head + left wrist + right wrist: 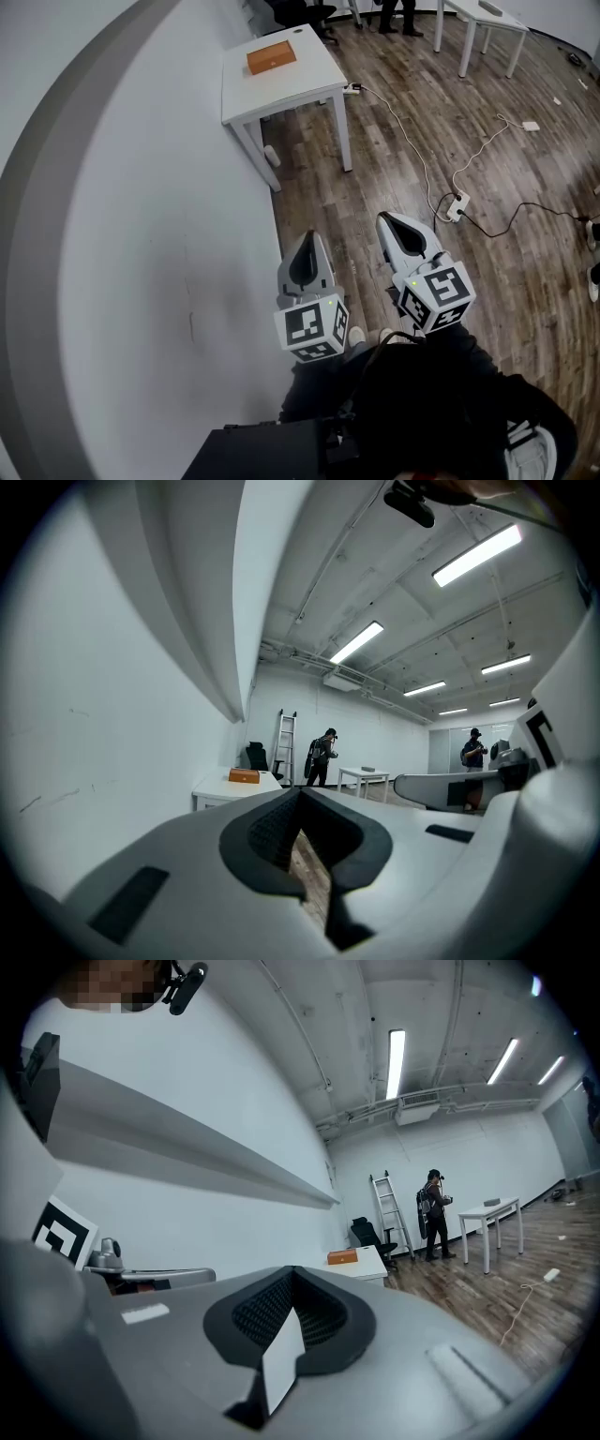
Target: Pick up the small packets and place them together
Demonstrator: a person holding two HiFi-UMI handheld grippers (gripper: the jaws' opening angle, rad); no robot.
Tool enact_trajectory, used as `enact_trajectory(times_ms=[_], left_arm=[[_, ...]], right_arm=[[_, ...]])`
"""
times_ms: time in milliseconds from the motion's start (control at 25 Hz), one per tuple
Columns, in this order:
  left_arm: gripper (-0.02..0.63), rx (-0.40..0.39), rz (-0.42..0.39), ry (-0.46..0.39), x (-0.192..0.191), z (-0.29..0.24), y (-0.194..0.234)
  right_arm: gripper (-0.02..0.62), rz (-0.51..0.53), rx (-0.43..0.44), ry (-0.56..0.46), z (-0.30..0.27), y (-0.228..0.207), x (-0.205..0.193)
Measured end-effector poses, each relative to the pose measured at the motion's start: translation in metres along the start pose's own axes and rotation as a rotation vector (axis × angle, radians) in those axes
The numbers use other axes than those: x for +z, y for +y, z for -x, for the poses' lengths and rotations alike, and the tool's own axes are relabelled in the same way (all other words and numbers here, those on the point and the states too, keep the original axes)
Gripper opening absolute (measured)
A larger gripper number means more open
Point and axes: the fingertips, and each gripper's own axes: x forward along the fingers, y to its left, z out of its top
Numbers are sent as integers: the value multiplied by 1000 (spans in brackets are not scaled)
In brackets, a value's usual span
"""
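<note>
No small packets show in any view. An orange box (pixel 271 57) lies on a small white table (pixel 300 89) against the wall, well ahead of both grippers; it also appears as the orange box (pixel 244 776) in the left gripper view and the orange box (pixel 342 1257) in the right gripper view. My left gripper (pixel 307 246) and right gripper (pixel 394 225) are held side by side over the wooden floor, pointing level toward that table. Both have their jaws together with nothing held, seen also at the left gripper (pixel 300 794) and the right gripper (pixel 292 1274).
A white wall (pixel 112 234) runs close along the left. A power strip (pixel 457 204) and cables lie on the floor to the right. Another white table (pixel 487 23), a ladder (pixel 284 747), a black chair (pixel 300 11) and people (pixel 434 1213) are at the far end.
</note>
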Motion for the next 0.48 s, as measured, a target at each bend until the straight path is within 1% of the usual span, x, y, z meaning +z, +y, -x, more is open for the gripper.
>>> enact_trajectory(times_ms=[80,200,280,360,480], left_arm=[[-9,-2,-4,7,-1,-2,6],[-9,0,-36,15,6,-9,21],[-9,8,-42,16,10,-11,32],[-9,7,-24,22,6,-12,40],[-9,-10,27,51,-11,-15,49]], right_arm=[[-2,-22,4,-13,-6,1,0],[-2,-84,19,-38,-20,5,8],[-2,-86,21,-50,-28,8,12],[-2,-65,5,-57,-32,10,9],[-2,-60,-39,-49,-37,6,-5]])
